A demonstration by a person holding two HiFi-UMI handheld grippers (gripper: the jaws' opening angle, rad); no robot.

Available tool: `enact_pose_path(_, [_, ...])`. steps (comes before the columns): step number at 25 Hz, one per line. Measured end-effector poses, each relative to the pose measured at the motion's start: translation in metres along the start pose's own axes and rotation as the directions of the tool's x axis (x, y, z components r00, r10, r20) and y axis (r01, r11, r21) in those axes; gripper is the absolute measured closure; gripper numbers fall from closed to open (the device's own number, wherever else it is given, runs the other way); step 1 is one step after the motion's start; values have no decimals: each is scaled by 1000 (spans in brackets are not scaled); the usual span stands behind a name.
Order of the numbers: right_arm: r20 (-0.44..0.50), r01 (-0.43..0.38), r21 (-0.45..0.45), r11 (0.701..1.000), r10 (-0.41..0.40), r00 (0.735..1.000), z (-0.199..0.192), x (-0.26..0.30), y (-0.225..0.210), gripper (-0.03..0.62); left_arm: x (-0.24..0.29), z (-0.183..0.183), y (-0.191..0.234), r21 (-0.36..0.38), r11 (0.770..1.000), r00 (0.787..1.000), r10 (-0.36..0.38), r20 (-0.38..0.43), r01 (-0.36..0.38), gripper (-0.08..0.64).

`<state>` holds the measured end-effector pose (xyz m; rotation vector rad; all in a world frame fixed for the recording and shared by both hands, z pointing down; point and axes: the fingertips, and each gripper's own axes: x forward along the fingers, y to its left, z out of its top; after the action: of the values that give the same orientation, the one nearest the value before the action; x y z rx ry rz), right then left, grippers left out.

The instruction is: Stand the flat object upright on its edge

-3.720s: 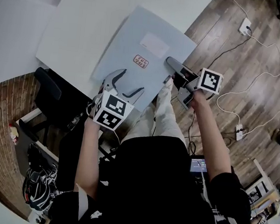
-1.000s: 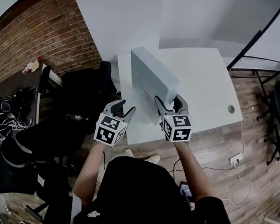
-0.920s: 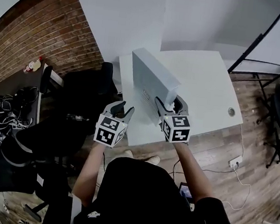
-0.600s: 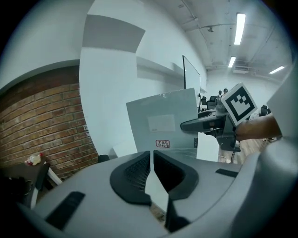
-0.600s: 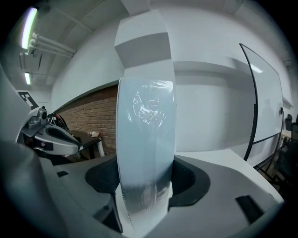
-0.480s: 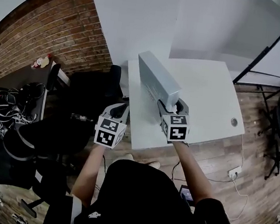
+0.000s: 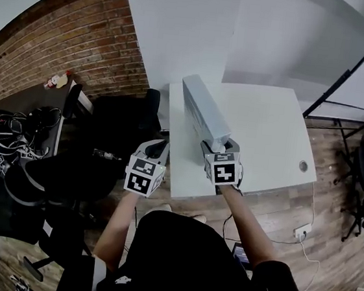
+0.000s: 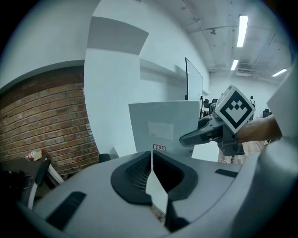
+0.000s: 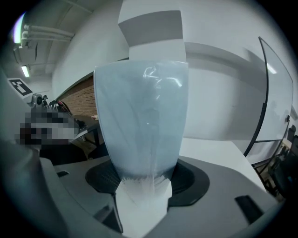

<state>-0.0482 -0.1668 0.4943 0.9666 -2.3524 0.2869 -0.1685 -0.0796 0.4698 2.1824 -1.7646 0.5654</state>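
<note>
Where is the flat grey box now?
In the head view the flat grey box stands on its edge near the white table's left side, its near end clamped in the right gripper.

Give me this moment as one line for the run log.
box: upright on edge on table | right gripper: clamped on box's near end | left gripper: shut, empty, off the box

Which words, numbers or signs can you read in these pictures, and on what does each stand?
White label on the grey box: no print can be made out.
Red-edged sticker below that label: print too small to read.
Marker cube: a black-and-white square pattern, no words or numbers.
Nothing in these pictures can be quoted as readable text.
</note>
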Motion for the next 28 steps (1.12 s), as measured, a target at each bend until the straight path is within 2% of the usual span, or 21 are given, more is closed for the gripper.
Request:
enact_pose_path(7, [-26, -9, 2, 1000, 9, 1000, -11, 1, 0, 304, -6, -2, -1, -15, 1000, 1000, 8, 5, -8, 548])
enact_pose_path(16, [-37, -10, 11, 1000, 10, 999, -6, 2, 3, 304, 0, 11, -2, -56, 998, 998, -20, 60, 23, 548])
enact_pose_path(28, [-36, 50, 59, 997, -48, 998, 15, 33, -1, 304, 14, 20, 36, -57, 997, 997, -48, 65, 52, 548])
